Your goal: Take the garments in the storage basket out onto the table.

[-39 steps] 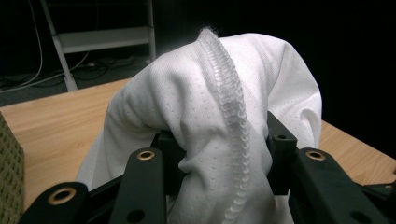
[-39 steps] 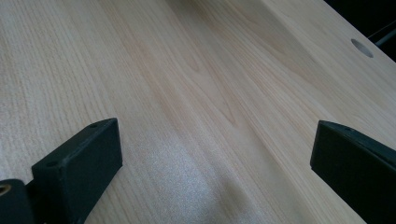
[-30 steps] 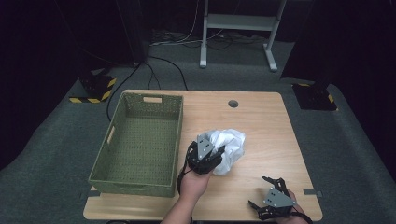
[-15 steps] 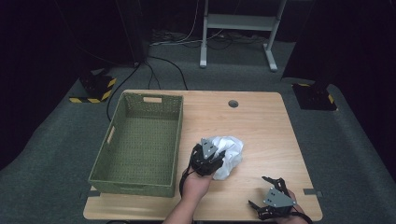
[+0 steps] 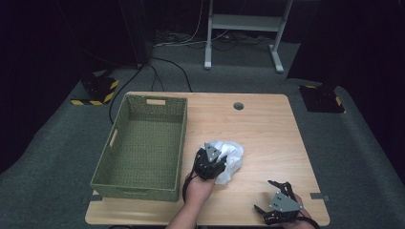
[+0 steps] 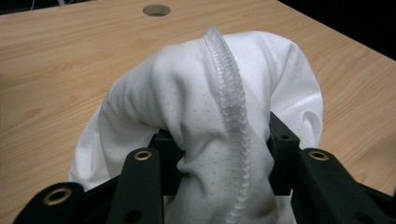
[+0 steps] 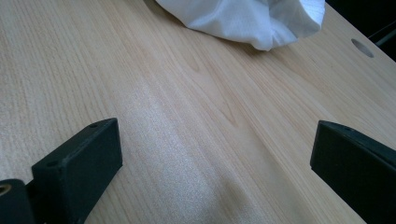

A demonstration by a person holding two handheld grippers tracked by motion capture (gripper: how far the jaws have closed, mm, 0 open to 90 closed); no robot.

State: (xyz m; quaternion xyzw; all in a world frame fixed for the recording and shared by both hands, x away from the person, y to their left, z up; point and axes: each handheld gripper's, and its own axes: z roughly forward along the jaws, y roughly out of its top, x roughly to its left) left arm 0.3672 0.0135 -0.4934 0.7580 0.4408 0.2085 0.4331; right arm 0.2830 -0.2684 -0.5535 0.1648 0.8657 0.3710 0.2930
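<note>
The left gripper point(image 5: 210, 162) was clenched on a bunched white cloth point(image 5: 228, 160) near the centre of the wooden table point(image 5: 267, 129). Its own view showed what the high view did not: the cloth point(image 6: 201, 107) pinched between both black jaws, a ribbed seam running up it. The right gripper point(image 5: 282, 202), at five o'clock from the cloth, stood released, jaws wide over bare wood (the cloth point(image 7: 243, 18) at twelve o'clock). A green woven basket point(image 5: 143, 143) sat at nine o'clock from the cloth, near the table's left edge; open tabletop lay from twelve to three o'clock.
</note>
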